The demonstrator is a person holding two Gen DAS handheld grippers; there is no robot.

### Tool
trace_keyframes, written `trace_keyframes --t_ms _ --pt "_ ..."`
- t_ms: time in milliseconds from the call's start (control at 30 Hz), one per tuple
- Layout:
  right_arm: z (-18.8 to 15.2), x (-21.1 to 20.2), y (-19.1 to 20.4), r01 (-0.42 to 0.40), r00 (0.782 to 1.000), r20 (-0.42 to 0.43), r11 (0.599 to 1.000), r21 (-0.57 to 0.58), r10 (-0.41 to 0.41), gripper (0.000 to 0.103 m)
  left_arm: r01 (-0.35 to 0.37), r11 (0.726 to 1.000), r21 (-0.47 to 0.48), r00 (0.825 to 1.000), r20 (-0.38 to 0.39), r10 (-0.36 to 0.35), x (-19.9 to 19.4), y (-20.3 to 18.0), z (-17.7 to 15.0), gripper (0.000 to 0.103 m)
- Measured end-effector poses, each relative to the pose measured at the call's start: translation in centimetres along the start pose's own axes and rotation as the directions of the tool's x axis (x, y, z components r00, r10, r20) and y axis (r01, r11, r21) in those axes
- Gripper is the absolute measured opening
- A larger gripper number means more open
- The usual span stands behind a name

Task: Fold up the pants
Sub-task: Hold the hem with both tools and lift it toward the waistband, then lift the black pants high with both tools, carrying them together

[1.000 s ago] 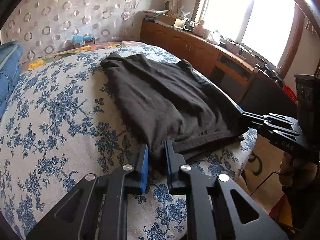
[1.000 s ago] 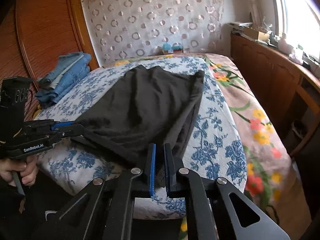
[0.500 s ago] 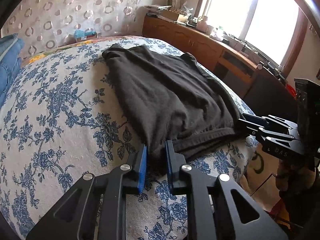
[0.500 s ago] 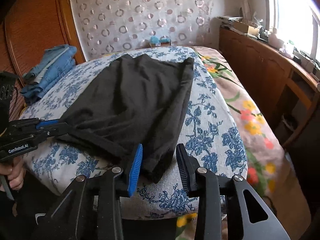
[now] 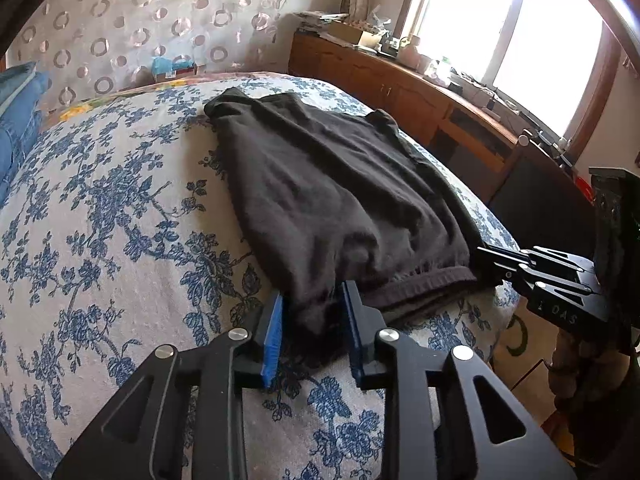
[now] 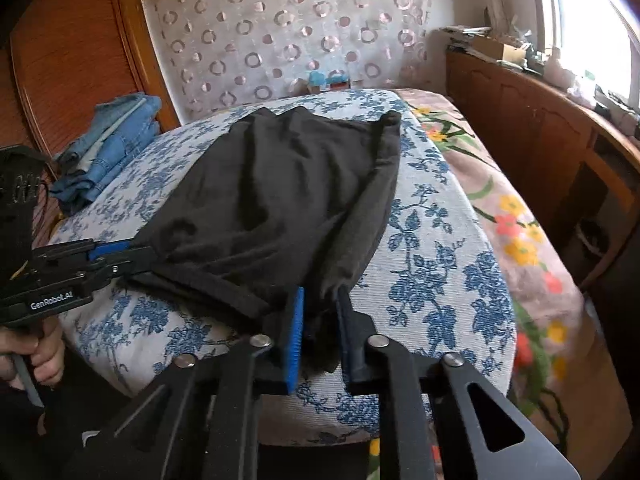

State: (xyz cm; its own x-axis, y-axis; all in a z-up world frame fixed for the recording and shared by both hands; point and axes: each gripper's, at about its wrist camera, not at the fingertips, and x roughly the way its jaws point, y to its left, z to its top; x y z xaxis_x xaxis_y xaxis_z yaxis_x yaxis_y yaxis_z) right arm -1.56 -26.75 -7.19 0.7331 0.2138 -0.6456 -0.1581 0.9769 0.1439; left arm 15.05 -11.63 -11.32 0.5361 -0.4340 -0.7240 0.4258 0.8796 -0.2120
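Dark brown pants lie flat on the blue-flowered bedspread, waistband at the near edge. My left gripper is part open, its blue pads either side of the near left waistband corner, the cloth slack between them. My right gripper is part open around the near right waistband corner; the pants also show in the right wrist view. Each gripper shows in the other's view: the right one and the left one.
Folded blue jeans are stacked at the far left of the bed. A wooden cabinet with clutter runs along the window side. A flowered sheet hangs over the bed's right side. The padded headboard is behind.
My left gripper has opened from shut on the waistband corner. My right gripper opened half a second ago and has now narrowed around its corner. The pants lie lower and flatter on the bed.
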Motion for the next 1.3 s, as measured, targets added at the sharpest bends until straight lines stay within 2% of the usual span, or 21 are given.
trace_keyframes --t_ms 133,233,267,333,667,1067,1300 --pt "-0.2 0.0 -0.3 -0.018 1.0 0.011 1.0 0.012 0.018 0.009 -0.018 1.0 0.019 1.0 0.004 0.018 0.2 -0.4 0.2 0.029" --pt "-0.3 -0.2 -0.6 -0.035 0.999 0.017 0.999 0.021 0.035 0.008 -0.004 1.0 0.031 1.0 0.004 0.004 0.2 -0.5 0.1 0.019" --pt "-0.3 -0.2 -0.6 -0.037 0.999 0.016 0.999 0.021 0.037 0.008 -0.004 1.0 0.031 1.0 0.007 0.003 0.1 -0.5 0.1 0.011" --pt "-0.3 -0.4 -0.5 -0.043 0.999 0.026 0.999 0.018 0.042 0.008 -0.004 1.0 0.03 1.0 0.014 0.004 -0.3 -0.5 0.1 0.009" --pt "1.4 -4.7 0.3 -0.128 0.984 0.127 0.992 -0.015 0.129 0.006 0.057 0.997 0.042 0.989 0.135 -0.062 -6.5 -1.3 1.4 0.008" --pt "3.1 -10.5 3.0 -0.169 0.949 0.248 0.978 -0.119 0.194 0.005 0.058 0.995 0.081 0.956 0.282 -0.079 -14.1 -1.8 3.0 0.007" --pt "4.3 -13.3 4.1 -0.178 0.925 0.306 0.968 -0.177 0.226 0.005 0.031 0.994 0.101 0.925 0.373 -0.067 -18.6 -1.9 4.3 0.007"
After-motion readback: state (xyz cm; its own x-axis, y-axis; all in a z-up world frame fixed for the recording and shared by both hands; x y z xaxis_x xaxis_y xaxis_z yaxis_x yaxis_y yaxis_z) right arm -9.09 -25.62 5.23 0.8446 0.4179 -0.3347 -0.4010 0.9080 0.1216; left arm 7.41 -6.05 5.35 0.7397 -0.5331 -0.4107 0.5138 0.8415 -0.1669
